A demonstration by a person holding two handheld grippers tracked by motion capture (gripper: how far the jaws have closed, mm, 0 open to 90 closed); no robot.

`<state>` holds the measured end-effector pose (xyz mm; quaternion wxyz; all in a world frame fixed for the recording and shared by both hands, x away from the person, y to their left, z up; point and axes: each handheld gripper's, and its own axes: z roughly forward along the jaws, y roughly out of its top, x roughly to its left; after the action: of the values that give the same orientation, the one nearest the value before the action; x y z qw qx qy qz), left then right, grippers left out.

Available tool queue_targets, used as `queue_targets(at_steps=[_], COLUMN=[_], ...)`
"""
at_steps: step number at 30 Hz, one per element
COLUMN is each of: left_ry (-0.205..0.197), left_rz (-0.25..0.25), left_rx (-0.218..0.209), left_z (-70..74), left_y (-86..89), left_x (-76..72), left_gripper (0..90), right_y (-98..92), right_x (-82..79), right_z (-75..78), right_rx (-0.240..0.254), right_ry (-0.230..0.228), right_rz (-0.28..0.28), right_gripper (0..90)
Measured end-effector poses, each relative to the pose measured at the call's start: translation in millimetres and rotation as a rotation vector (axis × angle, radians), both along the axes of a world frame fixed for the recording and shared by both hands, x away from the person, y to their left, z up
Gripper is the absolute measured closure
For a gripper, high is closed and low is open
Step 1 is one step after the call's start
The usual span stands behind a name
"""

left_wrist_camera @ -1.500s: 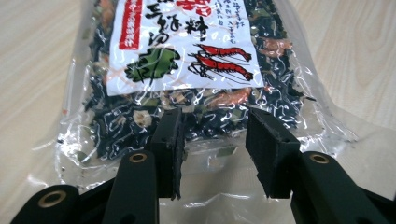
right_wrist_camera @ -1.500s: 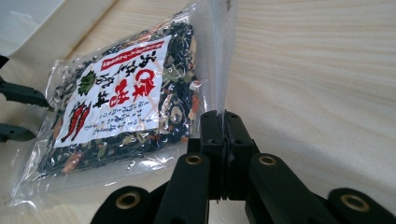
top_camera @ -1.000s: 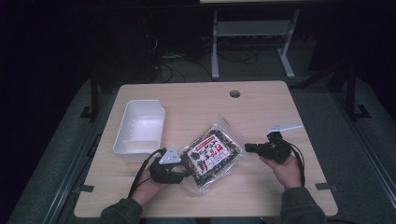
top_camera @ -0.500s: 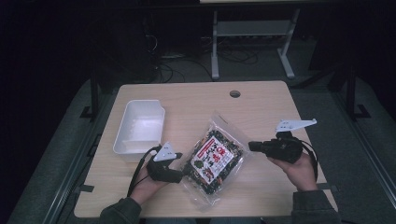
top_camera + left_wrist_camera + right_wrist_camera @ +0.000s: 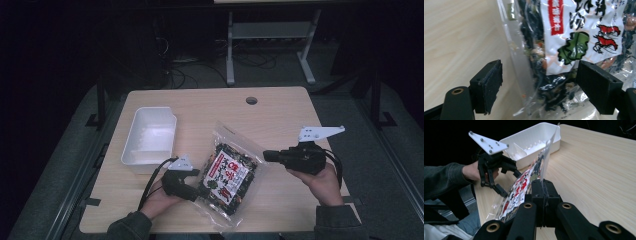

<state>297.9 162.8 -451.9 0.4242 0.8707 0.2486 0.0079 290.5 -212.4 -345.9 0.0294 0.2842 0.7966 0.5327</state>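
From above, the bag [image 5: 227,175] lies near the table's [image 5: 280,115] front edge between both grippers; the left gripper [image 5: 539,82] has just spread its fingers around its soft, crinkly side, while the right gripper [image 5: 543,192] pinches its slippery clear edge, probably the best hold.

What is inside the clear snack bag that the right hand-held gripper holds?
The clear snack bag shows dark seaweed-like pieces with orange and green bits. Its white printed label hides the contents behind it.

Right gripper [image 5: 266,156] lifts snack bag [image 5: 227,176] edge.
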Motion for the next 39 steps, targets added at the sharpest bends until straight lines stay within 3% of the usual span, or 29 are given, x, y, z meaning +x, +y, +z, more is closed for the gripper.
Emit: queue_targets(at_steps=[8, 17, 21, 28, 35, 37, 39], left_ry=[0.064, 0.078, 0.066, 0.069, 0.058, 0.061, 0.067], left_rz=[-0.028, -0.041, -0.056, -0.073, -0.095, -0.083, -0.074], left_rx=[-0.028, -0.063, -0.069, -0.086, -0.085, -0.085, -0.092], left_z=[-2.7, -2.3, -0.2, 1.3, 1.6, 1.3, 0.8], left_y=[0.1, 2.3, 3.6, 5.4, 4.3, 4.6, 4.6], left_x=[1.8, 0.0, -1.3, -1.8, -3.6, -2.7, -1.3], left_gripper=[28.5, 44.1, 58.7, 66.6, 66.9, 61.8, 49.2], right_y=[3.8, 5.5, 2.4, 0.5, 0.0, 0.0, 0.2], right_x=[-1.1, 2.2, 2.4, 2.5, 1.9, 1.2, -0.3], right_z=[1.4, -1.3, -2.5, -3.4, -2.8, -1.3, 2.1], right_rx=[0.009, 0.040, 0.067, 0.088, 0.101, 0.109, 0.112], right_ry=[-0.021, -0.038, -0.042, -0.051, -0.058, -0.063, -0.061], right_rz=[-0.020, -0.064, -0.091, -0.109, -0.112, -0.104, -0.083], right_gripper=[88.8, 89.5, 89.6, 89.7, 89.7, 89.7, 89.8])
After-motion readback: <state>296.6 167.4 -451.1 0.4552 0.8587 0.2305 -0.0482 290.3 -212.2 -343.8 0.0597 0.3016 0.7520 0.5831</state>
